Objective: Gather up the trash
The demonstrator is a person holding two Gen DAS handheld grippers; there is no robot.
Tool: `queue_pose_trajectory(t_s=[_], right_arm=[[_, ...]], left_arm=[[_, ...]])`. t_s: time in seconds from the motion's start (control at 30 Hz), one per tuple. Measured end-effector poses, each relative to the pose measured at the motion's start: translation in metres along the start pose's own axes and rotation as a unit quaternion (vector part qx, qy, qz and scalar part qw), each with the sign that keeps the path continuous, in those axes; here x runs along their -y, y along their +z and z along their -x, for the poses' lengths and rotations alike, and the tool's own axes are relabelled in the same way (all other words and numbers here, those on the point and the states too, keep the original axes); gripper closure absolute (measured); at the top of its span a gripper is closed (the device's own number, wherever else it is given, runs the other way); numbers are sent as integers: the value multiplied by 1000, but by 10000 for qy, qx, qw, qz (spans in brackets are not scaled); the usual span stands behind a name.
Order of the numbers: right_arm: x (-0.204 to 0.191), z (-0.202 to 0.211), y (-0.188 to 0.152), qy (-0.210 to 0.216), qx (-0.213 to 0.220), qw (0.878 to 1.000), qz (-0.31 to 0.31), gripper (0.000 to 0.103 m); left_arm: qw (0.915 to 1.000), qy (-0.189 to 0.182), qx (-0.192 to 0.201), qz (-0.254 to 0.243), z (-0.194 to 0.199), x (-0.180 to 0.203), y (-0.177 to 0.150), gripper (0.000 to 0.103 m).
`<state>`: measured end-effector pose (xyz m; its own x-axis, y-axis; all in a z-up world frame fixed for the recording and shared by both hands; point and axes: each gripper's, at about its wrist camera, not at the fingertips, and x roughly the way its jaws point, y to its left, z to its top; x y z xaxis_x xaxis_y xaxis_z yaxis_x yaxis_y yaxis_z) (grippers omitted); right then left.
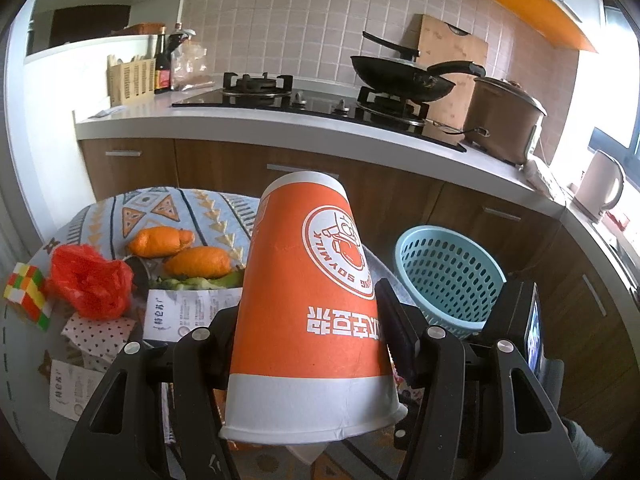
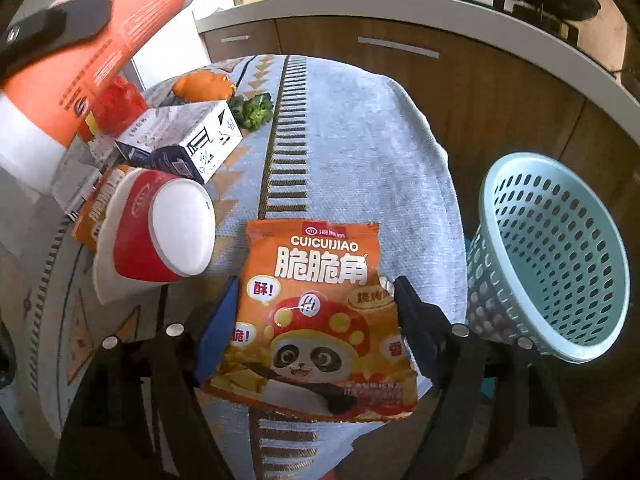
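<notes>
Orange soy-milk cup [image 1: 308, 300] is clamped in my left tool [image 1: 310, 320], upside down, rim toward the camera, lifted clear of the table [image 2: 352, 152]. Inverted hold looks deliberate: I'd guess the fingers bite the tapered wall better there and it should drop out cleanly. My right tool [image 2: 316, 320] is pinching the orange snack bag [image 2: 320, 316] by both side edges, flat face up, bag over the near end of the table cloth; can't tell if it's fully lifted or touching the cloth.

Blue perforated basket [image 2: 552, 256] sits just off the table's right edge, mouth tilted toward me, so both loads have a short path in. It's near the right tool, further from the left.

Left on the table: red paper cup [image 2: 160, 232] on its side, white carton [image 2: 184, 140], red plastic bag [image 1: 90, 280], printed paper scraps [image 1: 176, 312]. Carrots [image 1: 196, 260], broccoli [image 2: 254, 110] and the puzzle cube [image 1: 26, 296] probably aren't trash, leave them.

Judgement: mid-task, both tools loaded, dump comes next. Risk: the bag is light and could catch the basket rim.
</notes>
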<state>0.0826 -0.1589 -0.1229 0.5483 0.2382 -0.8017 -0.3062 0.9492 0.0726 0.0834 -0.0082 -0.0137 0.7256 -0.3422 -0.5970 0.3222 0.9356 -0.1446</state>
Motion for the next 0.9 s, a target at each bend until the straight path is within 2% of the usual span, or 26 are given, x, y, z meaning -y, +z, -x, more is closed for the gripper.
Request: queue_pose_trajectory(t_s=[0.1, 0.4, 0.6, 0.8, 0.9], right_arm=[[-6, 6, -1, -102, 68, 9997, 195, 55], [15, 23, 4, 286, 321, 9989, -165, 76], [39, 51, 15, 188, 746, 9962, -415, 77], [92, 92, 25, -327, 1263, 9875, -881, 77], [125, 104, 24, -629, 1362, 9818, -1168, 77]], left_arm=[[10000, -2, -55, -7, -5, 2, 0, 47], [9999, -3, -101, -101, -13, 14, 5, 47], [9996, -24, -76, -261, -20, 30, 17, 47], [9985, -270, 9, -474, -34, 68, 44, 47], [9978, -464, -6, -472, -50, 95, 55, 47]])
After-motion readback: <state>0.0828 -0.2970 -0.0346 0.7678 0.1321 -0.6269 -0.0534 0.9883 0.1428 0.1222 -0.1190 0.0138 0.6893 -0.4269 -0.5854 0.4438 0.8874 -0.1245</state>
